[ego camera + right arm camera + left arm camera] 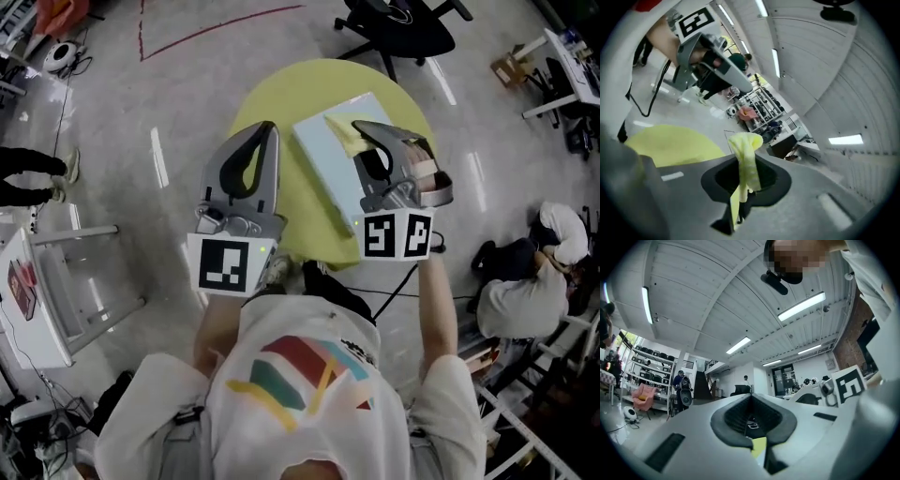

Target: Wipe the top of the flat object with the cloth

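1. Yellow cloth [344,133] is pinched in the right tongs [360,126], which are closed tight on it. In the right gripper view a bunched fold of the cloth [746,157] sticks out past the tips.
2. A pale blue flat object [323,164] lies on a round yellow-green tabletop [272,98]. Its long axis runs roughly away from the person, with the far end leaning a little to the left.
3. The right tongs hang directly over the flat object, tips at its far end, and the cloth sits over that far end. Whether the cloth is pressing on the surface cannot be told from these views.
4. The left tongs [271,127] are closed with nothing in them. They hover just left of the flat object, over bare tabletop.
5. The right hand is the nearer one and already carries the cloth. Most of the flat object's top stretches back toward the person, under the right tongs, so the wipe probably needs a pull along that long axis toward the near end. The left tongs are well placed to steady the left edge if the object slides.
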